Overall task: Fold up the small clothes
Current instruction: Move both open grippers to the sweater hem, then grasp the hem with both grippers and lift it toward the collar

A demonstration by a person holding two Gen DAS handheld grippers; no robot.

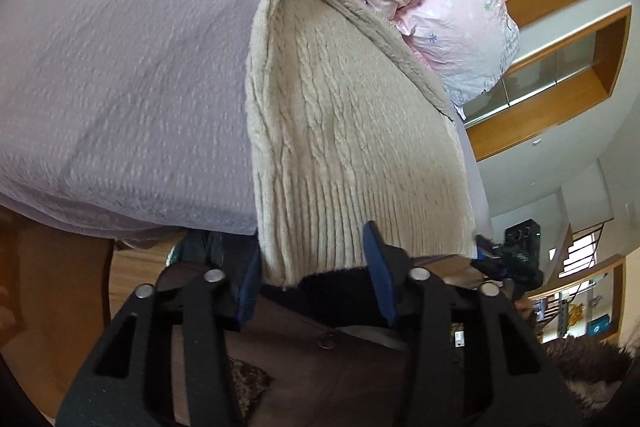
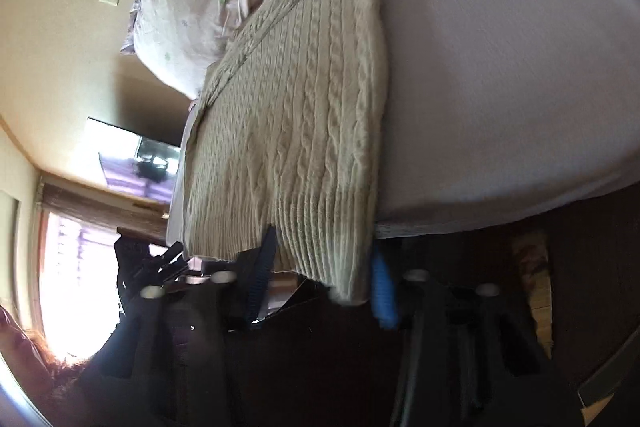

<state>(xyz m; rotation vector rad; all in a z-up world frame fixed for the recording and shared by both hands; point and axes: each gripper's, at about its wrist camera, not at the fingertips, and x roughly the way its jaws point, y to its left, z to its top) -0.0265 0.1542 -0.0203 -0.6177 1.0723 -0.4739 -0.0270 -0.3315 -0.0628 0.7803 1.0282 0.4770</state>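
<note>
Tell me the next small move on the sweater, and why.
Probably close both grippers on the ribbed hem: the left gripper and right gripper each straddle a hem corner of the beige sweater with jaws open, ready for folding toward the collar.

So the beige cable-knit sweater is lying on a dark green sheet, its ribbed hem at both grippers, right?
Not quite: the sheet is pale lavender, not dark green, as the left wrist view shows. The sweater is beige cable-knit, its ribbed hem at the left gripper and right gripper.
</note>
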